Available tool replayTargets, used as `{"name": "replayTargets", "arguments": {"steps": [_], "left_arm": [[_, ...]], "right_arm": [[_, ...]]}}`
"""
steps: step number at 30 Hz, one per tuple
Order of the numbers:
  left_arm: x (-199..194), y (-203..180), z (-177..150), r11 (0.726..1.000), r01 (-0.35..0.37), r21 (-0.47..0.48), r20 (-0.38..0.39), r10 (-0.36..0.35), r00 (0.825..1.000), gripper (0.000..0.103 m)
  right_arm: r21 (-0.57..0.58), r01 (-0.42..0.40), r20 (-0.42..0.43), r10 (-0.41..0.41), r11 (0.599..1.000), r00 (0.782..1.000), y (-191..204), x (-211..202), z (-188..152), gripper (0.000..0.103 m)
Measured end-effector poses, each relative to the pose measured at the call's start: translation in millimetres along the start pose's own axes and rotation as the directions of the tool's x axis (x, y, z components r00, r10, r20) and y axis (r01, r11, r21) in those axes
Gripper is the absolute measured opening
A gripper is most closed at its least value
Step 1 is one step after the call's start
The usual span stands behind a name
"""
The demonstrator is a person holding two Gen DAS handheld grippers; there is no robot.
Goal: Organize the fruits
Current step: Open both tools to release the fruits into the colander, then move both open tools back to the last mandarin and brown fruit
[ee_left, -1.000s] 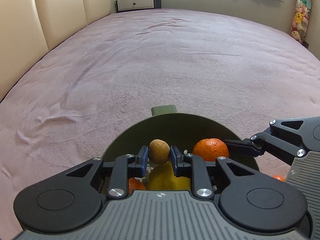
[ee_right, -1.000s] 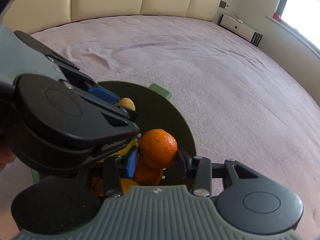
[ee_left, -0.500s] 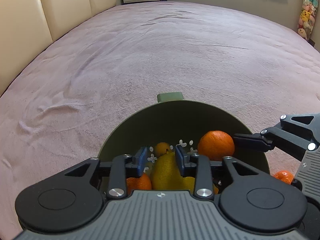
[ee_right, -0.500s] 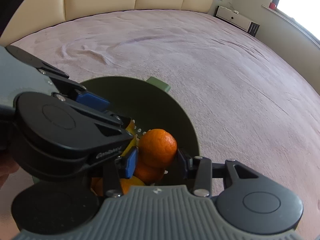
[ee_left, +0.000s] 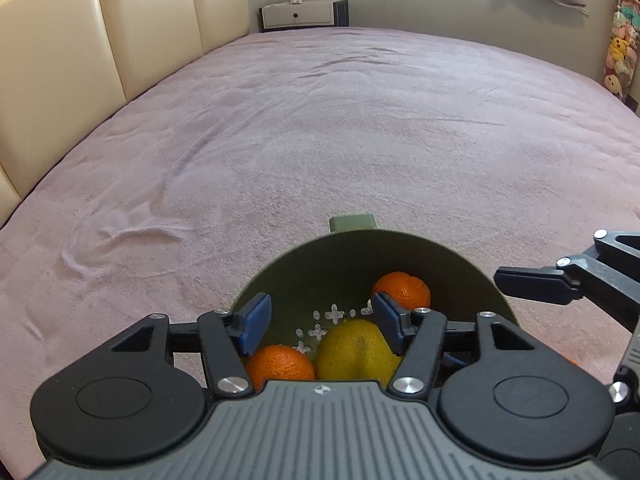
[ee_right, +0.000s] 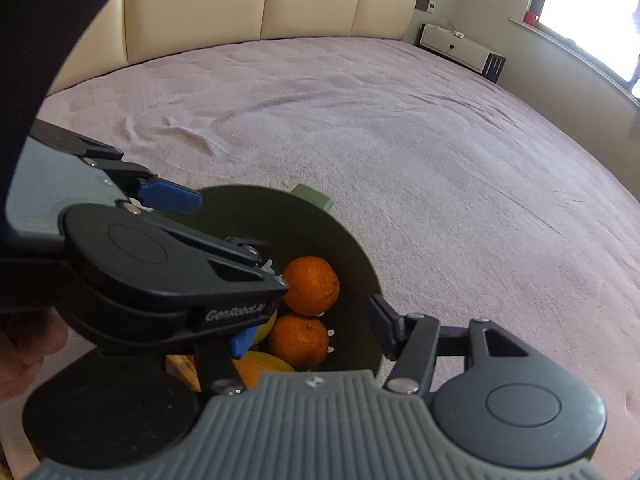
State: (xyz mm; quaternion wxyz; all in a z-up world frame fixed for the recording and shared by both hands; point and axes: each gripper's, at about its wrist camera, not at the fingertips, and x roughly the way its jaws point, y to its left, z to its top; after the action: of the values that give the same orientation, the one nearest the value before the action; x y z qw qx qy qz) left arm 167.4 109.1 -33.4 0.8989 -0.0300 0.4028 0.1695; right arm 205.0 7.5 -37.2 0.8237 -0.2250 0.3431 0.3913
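Observation:
A dark green bowl (ee_left: 320, 264) with a small handle sits on the pink bedspread, seen also in the right wrist view (ee_right: 308, 224). It holds a yellow lemon (ee_left: 356, 350), an orange (ee_left: 402, 290) at the far side and another orange (ee_left: 280, 366) near me. In the right wrist view two oranges (ee_right: 312, 286) (ee_right: 298, 340) lie stacked in the bowl. My left gripper (ee_left: 320, 318) is open and empty above the bowl. My right gripper (ee_right: 312, 334) is open and empty over the bowl's right side; its finger (ee_left: 536, 280) shows in the left wrist view.
The bedspread (ee_left: 340, 120) stretches far ahead. A cream padded headboard (ee_left: 100, 40) runs along the left. A white cabinet (ee_left: 300, 16) stands by the far wall. Plush toys (ee_left: 620, 52) hang at the far right.
My left gripper let go of the small brown fruit and opened wide. My right gripper let go of the orange, which now rests in the bowl. Both grippers have risen and pulled back.

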Motion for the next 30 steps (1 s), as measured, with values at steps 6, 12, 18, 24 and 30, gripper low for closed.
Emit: {"name": "replayTargets", "arguments": {"steps": [6, 12, 18, 24, 30], "left_arm": [[-21, 3, 5, 0.999, 0.013, -0.032, 0.063, -0.011, 0.998, 0.072], [-43, 0, 7, 0.997, 0.063, -0.042, 0.109, -0.058, 0.992, 0.073], [-64, -14, 4, 0.993, 0.120, 0.013, 0.143, -0.121, 0.982, 0.073], [-77, -35, -3, 0.980, 0.189, 0.069, 0.148, -0.198, 0.969, 0.073], [-79, -57, -16, 0.955, 0.272, 0.116, 0.109, -0.285, 0.952, 0.073]], "right_arm": [[0.045, 0.044, 0.040, -0.046, 0.998, 0.998, -2, -28, -5, 0.068], [0.134, 0.095, 0.067, -0.104, 0.986, 0.992, -9, -57, -22, 0.071], [0.224, 0.141, 0.065, -0.159, 0.964, 0.985, -15, -81, -44, 0.071], [0.283, 0.181, 0.029, -0.197, 0.942, 0.980, -19, -98, -73, 0.071], [0.328, 0.207, -0.007, -0.216, 0.922, 0.976, -24, -105, -103, 0.071]]}}
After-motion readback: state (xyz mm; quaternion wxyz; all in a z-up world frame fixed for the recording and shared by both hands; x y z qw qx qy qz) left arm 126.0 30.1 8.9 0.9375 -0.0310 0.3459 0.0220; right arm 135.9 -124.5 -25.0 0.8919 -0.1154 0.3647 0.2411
